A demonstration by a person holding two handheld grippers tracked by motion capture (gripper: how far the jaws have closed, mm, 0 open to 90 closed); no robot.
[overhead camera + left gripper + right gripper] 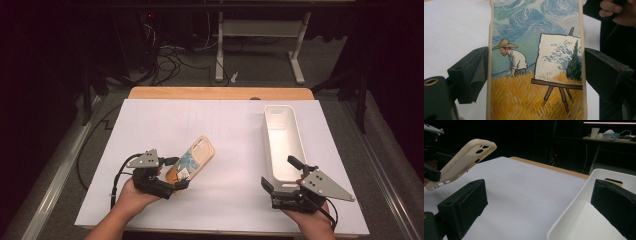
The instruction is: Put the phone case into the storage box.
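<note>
A beige phone case (196, 156) with a painted picture of a man in a straw hat and an easel (536, 62) is held tilted above the white sheet at the left. My left gripper (175, 178) is shut on its lower end, and its two black pads (477, 71) press on the case's long edges. In the right gripper view the case (464, 160) shows its plain beige back, with the camera cut-outs uppermost. My right gripper (280, 172) stands open with nothing between its jaws, at the near end of a long white tray (301, 136).
A white sheet (225, 130) covers most of the wooden table (220, 93). The tray (579, 195) lies lengthwise at the right and looks empty. Behind the table are desk legs (219, 45) and cables on the floor.
</note>
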